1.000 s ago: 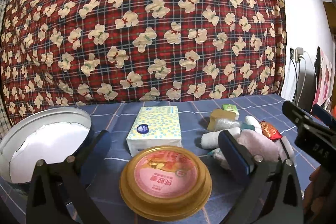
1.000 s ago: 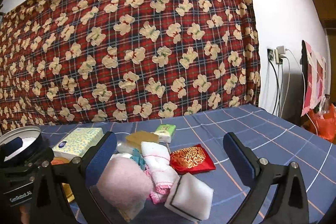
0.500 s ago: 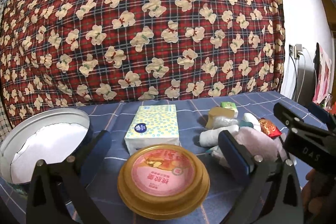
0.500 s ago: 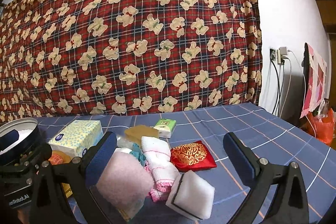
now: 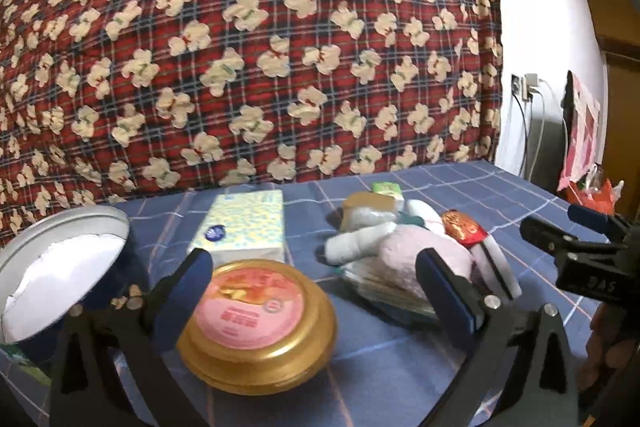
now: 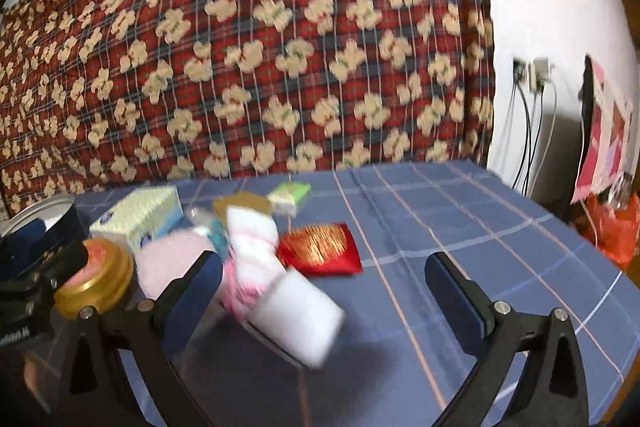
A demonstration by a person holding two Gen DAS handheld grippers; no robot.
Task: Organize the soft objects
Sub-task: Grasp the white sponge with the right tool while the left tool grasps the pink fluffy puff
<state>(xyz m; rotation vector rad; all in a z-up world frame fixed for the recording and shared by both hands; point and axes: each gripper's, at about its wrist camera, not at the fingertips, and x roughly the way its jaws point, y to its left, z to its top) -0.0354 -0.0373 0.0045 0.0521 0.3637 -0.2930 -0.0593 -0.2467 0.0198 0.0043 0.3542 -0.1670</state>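
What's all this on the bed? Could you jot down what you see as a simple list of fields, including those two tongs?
surface: blue checked cloth
backdrop: red plaid bear-print fabric
left tongs: open, empty, framing the gold-rimmed tub
right tongs: open, empty, above the pile
soft pile: pink fluffy cloth, white sponge, red pouch
nearby: tissue pack, round tin at left
image quality: right view blurred

Your count on the blue checked cloth (image 6: pixel 460 223)

You have 1 tissue box (image 5: pixel 244 227), 1 gold-lidded tub (image 5: pixel 256 319), 1 round tin (image 5: pixel 60 267), 1 red pouch (image 6: pixel 320 247), 1 white sponge (image 6: pixel 298 319), 1 pink towel (image 5: pixel 416 259), 1 green packet (image 6: pixel 290 195).
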